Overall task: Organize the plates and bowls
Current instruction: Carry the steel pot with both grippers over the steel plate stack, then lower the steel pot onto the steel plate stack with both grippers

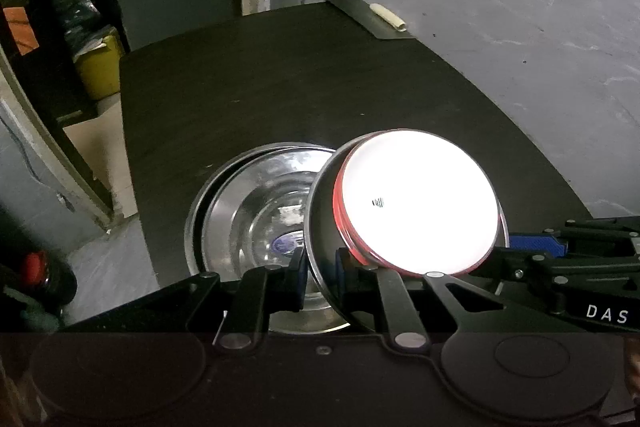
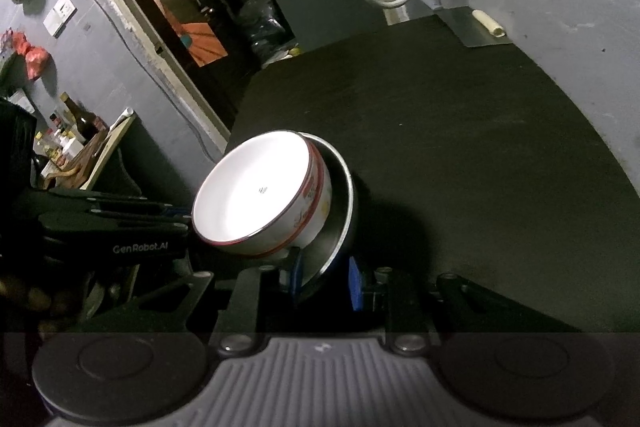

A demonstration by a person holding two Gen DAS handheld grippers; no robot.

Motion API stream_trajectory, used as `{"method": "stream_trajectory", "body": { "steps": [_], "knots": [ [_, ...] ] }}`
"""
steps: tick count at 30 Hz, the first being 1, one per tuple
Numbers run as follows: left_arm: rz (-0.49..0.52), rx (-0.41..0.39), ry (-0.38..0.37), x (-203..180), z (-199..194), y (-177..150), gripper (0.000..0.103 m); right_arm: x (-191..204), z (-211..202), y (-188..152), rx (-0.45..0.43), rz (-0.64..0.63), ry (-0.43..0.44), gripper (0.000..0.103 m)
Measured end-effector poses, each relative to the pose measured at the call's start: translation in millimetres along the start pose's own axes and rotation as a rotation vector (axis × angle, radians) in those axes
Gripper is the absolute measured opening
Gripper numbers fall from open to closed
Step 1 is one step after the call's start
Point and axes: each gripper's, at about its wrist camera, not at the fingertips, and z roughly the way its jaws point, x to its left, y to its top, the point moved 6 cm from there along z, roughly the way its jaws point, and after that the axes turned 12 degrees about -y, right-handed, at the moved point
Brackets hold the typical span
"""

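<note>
A: Where's the white bowl [image 2: 260,191]?

B: Sitting tilted inside a steel bowl [image 2: 340,195], carried above the dark surface [image 2: 480,147]. The left hand-held gripper [image 1: 320,275] pinches the steel rim; the right hand-held gripper [image 2: 326,279] pinches the opposite rim.

A: How will it handle?

B: Probably light and stiff, but slick; the loose white bowl could slide. Another steel bowl [image 1: 256,211] rests below.

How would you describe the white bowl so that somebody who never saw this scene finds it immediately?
Start at the dark table; near its close edge two grippers hold a tilted steel plate by its rim. The white bowl sits inside that plate. Unlike the bare steel dishes beside it, it is bright white inside, with red bands and printing on its outer wall.
</note>
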Motion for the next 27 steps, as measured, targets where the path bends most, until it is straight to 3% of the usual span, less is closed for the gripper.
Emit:
{"method": "stream_trajectory", "body": {
  "steps": [27],
  "knots": [
    [-0.069, 0.011, 0.036, 40.1, 12.0, 1.7, 0.014, 22.7, 39.9, 15.0, 0.049, -0.039, 0.023, 0.027]
  ]
}}
